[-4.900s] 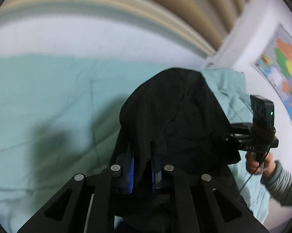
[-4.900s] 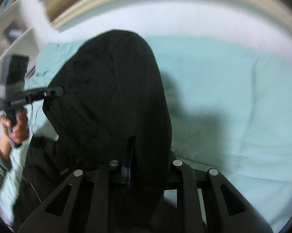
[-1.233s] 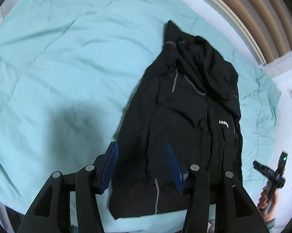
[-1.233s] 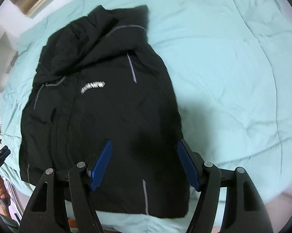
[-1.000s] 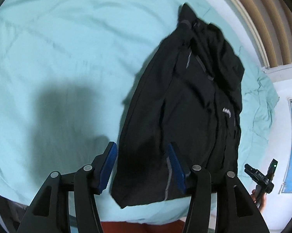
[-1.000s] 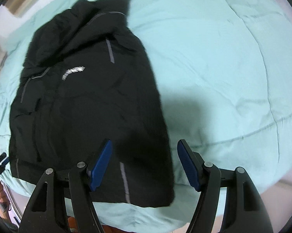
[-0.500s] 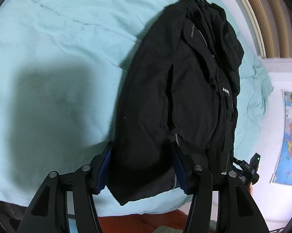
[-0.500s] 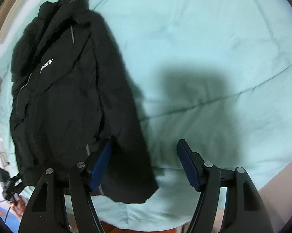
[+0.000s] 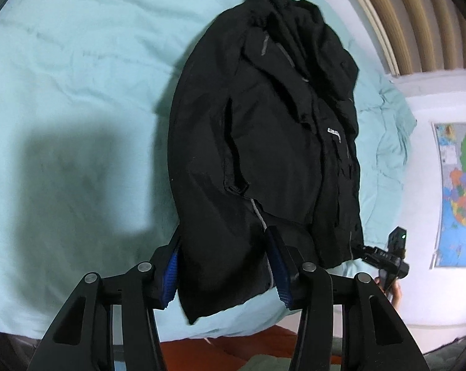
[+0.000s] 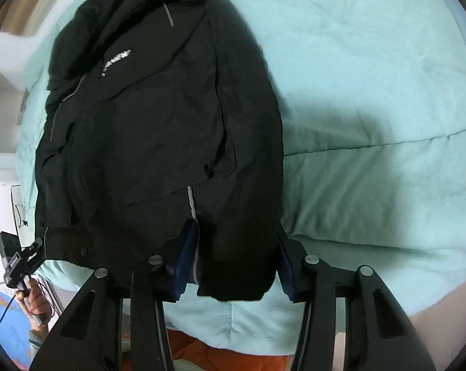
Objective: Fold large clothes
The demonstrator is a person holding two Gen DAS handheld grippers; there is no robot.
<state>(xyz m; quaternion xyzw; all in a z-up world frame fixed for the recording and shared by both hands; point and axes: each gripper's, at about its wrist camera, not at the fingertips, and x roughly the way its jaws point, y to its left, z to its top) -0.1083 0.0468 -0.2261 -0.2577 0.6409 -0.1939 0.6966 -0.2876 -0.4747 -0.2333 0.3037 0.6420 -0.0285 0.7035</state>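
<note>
A black jacket (image 9: 264, 142) with grey reflective strips and a white chest logo lies lengthwise on the mint-green bed cover (image 9: 78, 92), hood at the far end. My left gripper (image 9: 225, 267) is open, its blue-padded fingers either side of the jacket's near hem. In the right wrist view the same jacket (image 10: 158, 117) fills the left half. My right gripper (image 10: 237, 262) is open too, fingers straddling the hem's right part. Each gripper shows small in the other's view, at the hem's far corner: the right one (image 9: 384, 256), the left one (image 10: 19, 262).
The bed cover (image 10: 372, 92) spreads wide beside the jacket. An orange sheet (image 9: 233, 349) shows under the bed's near edge. A wall map (image 9: 462, 191) hangs on the white wall at right. Beige slats (image 9: 418, 15) run behind the bed's far end.
About five seconds ago both grippers were shut on the lifted jacket. It now lies flat, both grippers open. Over the last second both have come down close to the near hem.
</note>
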